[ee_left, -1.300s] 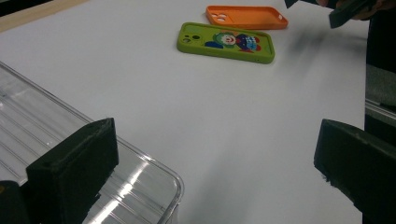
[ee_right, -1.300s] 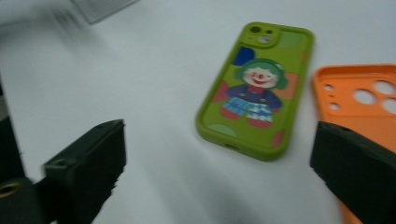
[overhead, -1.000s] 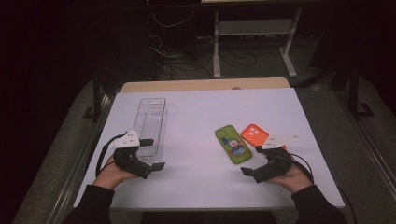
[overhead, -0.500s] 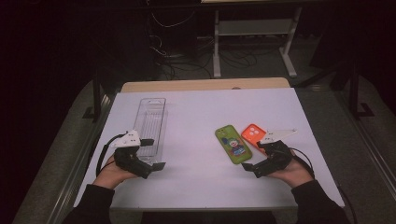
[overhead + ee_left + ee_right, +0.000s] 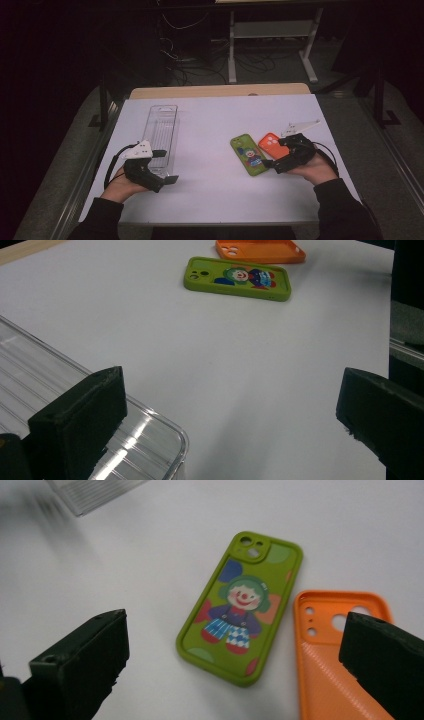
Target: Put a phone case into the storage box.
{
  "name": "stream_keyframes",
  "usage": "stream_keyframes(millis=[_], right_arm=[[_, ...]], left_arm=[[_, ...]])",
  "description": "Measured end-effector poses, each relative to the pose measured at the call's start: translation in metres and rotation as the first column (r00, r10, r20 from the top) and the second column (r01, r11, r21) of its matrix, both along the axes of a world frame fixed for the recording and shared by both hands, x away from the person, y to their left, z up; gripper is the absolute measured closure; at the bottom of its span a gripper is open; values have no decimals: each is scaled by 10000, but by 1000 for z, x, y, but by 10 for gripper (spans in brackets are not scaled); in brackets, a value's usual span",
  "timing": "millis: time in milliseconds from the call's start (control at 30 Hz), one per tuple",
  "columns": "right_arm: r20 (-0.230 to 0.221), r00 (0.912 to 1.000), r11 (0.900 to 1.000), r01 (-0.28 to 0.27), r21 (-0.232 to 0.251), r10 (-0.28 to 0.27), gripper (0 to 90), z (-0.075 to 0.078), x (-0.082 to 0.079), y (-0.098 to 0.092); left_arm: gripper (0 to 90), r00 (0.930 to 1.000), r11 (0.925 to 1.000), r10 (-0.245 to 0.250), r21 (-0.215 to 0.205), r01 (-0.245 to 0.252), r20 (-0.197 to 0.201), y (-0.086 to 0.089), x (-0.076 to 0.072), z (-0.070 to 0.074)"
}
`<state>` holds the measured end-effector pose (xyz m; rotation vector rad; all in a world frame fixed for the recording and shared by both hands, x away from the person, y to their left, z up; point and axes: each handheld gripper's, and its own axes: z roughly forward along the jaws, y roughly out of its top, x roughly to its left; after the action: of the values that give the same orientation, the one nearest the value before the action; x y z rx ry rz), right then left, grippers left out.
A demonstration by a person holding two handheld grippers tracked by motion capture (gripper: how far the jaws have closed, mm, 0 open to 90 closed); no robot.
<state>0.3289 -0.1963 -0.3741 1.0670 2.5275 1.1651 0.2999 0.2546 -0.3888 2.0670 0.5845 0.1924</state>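
Right gripper [image 5: 276,163]: jaws spread wide, grasping nothing, hovering over the two phone cases.
Green case [image 5: 241,608]: clown print up, flat on the table between the jaws, toward 12 o'clock.
Orange case [image 5: 336,645]: just beside the green one at 3 o'clock, hollow side up.
Left gripper [image 5: 165,166]: jaws apart, empty, at the near end of the clear tray [image 5: 161,134].
White table [image 5: 210,195]: bears all of it.

High view looks forward and down over the white table [image 5: 215,120]. Both gripper views sit low and close, sharing the green clown-print phone case [image 5: 238,278] [image 5: 241,607].
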Motion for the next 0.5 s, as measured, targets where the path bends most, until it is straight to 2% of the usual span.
stream_keyframes(millis=[100, 267, 500], right_arm=[[185, 9997, 9998, 134, -112, -131, 0, 5, 9, -3], [89, 9997, 9995, 224, -212, -222, 0, 10, 20, -8], [67, 9991, 9987, 418, -287, -416, 0, 16, 33, -14]], left_arm=[[0, 10000, 10000, -2, -1, 2, -24, 0, 0, 0], [0, 10000, 10000, -14, 75, 14, -56, 1, 0, 1], [0, 9999, 10000, 70, -64, -71, -134, 1, 0, 1]])
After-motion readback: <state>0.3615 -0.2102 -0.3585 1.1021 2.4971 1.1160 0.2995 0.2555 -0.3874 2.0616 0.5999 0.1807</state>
